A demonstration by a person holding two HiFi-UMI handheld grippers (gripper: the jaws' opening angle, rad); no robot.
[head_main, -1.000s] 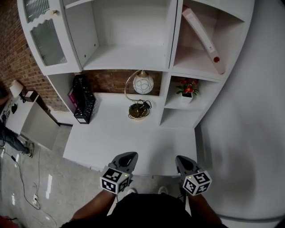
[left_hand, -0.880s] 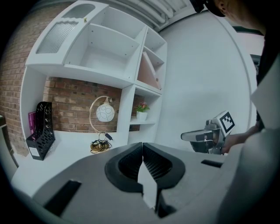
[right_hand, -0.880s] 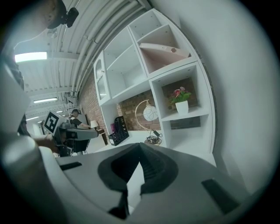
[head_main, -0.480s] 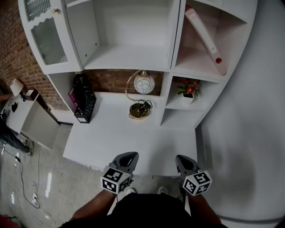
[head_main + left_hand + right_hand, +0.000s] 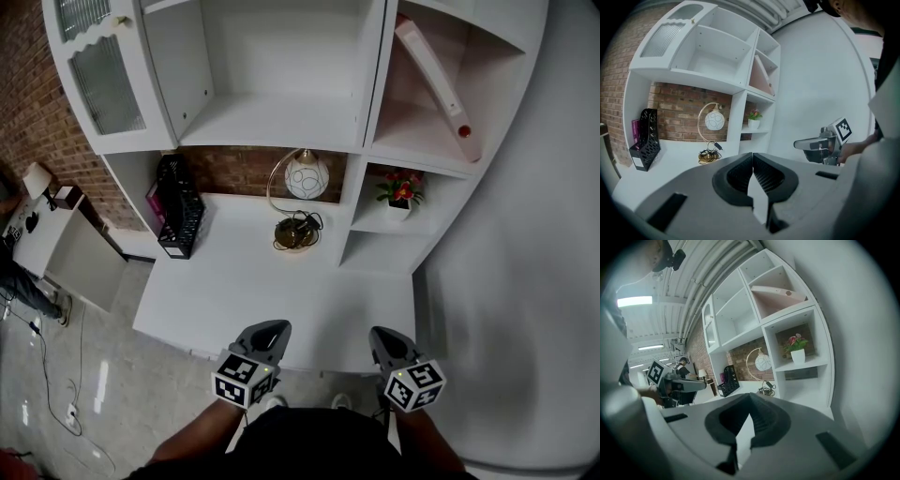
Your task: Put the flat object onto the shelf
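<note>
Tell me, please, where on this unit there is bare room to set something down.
The wide middle shelf, between the glass-door cabinet and the right-hand cubbies, is bare. So is the front of the desk, ahead of the black file rack and lamp. The cubby under the flower pot is free. The leaning flat folder crowds the top right cubby.

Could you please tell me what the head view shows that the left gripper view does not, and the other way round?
Only the head view: the glossy floor and the marker cube on the left gripper. Only the left gripper view: that gripper's jaws closed tip to tip with nothing between them, and the ceiling pipes. Both: the white shelf unit, the globe lamp, the black file rack, the potted flowers, the pink binder leaning in an upper compartment, and the right gripper.
</note>
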